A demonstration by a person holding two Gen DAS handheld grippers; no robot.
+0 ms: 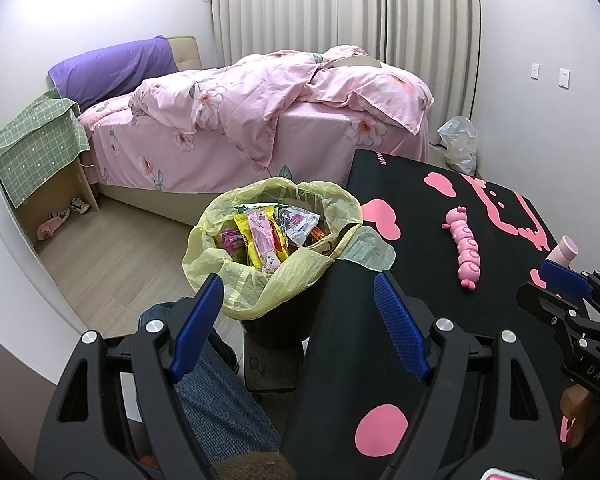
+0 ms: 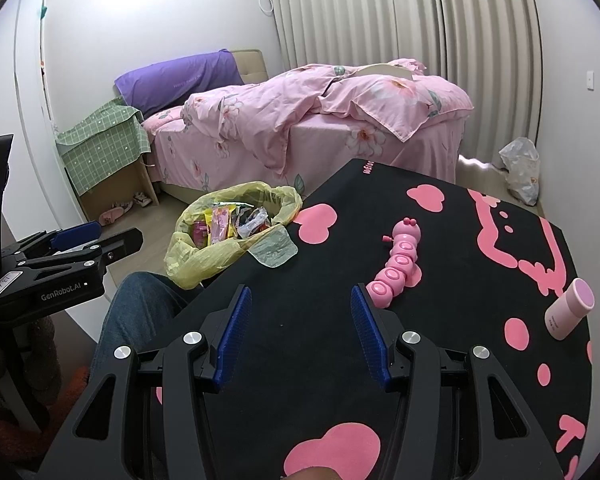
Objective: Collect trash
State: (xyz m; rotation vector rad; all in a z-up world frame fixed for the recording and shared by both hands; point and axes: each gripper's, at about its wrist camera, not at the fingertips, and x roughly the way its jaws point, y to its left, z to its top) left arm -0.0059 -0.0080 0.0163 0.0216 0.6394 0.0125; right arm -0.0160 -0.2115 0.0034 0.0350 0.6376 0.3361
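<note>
We see a home bedroom | bed (image 1: 260,120) with pink floral duvet | purple pillow (image 1: 112,68) | pleated curtains (image 1: 340,8) | slippers (image 1: 52,226) on wood floor

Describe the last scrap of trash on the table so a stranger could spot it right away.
Start at the black table mat with pink shapes and go to its edge nearest the bin lined with a yellow bag. There lies a flat, pale translucent wrapper, touching the bag's rim. Unlike the pink caterpillar toy and pink bottle, it is thin, crinkled and colourless.
</note>
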